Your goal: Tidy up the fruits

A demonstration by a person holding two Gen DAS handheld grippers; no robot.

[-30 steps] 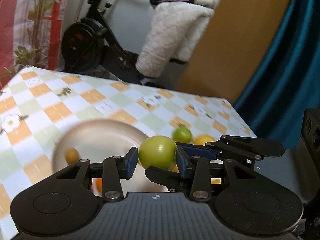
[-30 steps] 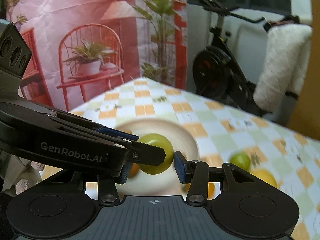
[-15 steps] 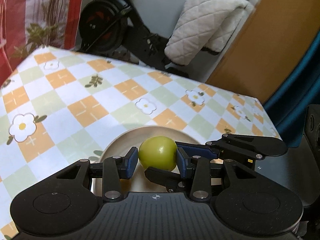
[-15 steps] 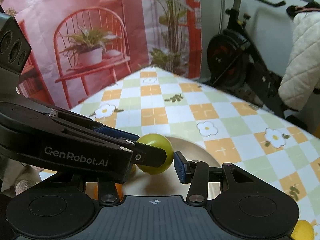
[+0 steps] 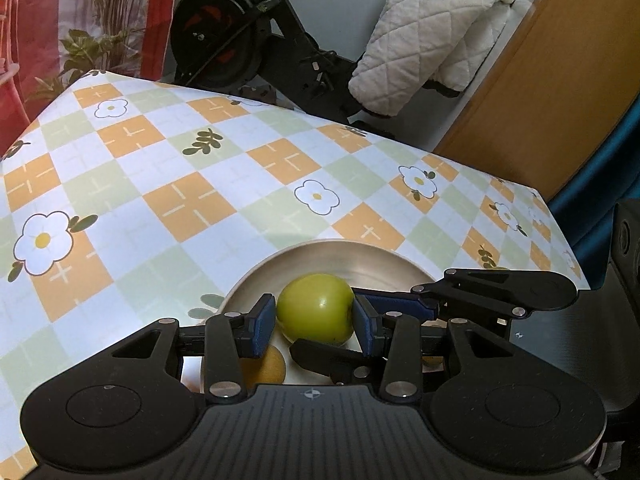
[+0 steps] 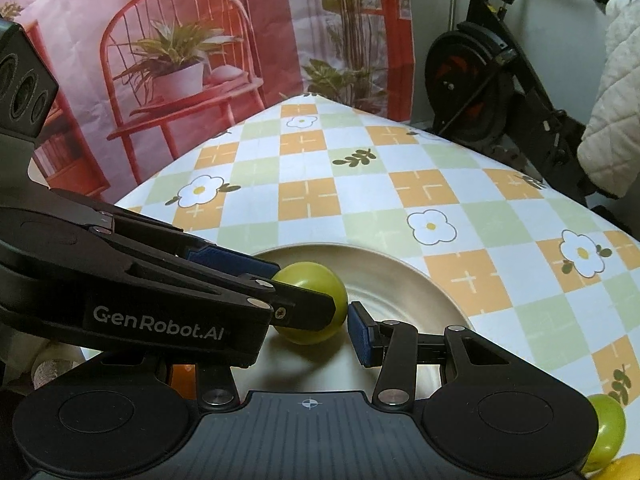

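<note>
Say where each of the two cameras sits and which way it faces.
Left wrist: sits on the left gripper, looking along its fingers over the plate at the exercise bike.
Right wrist: sits on the right gripper, looking across the plate toward the red backdrop; the left gripper crosses its left side.
Shared: green apple, plate, tablecloth.

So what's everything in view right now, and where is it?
green apple: 1, green, over the plate, between the left gripper's pads
plate: 1, beige, on the tablecloth
orange fruit: 1, orange, by the plate's near side, partly hidden
small green fruit: 1, green, on the tablecloth right of the plate
yellow fruit: 1, yellow, beside it, cut off
tablecloth: 1, orange, green and white checks
exercise bike: 1, black, behind the table
quilted cloth: 1, white, draped on the bike
left gripper: black, closed on the apple
right gripper: black, open, beside the apple
</note>
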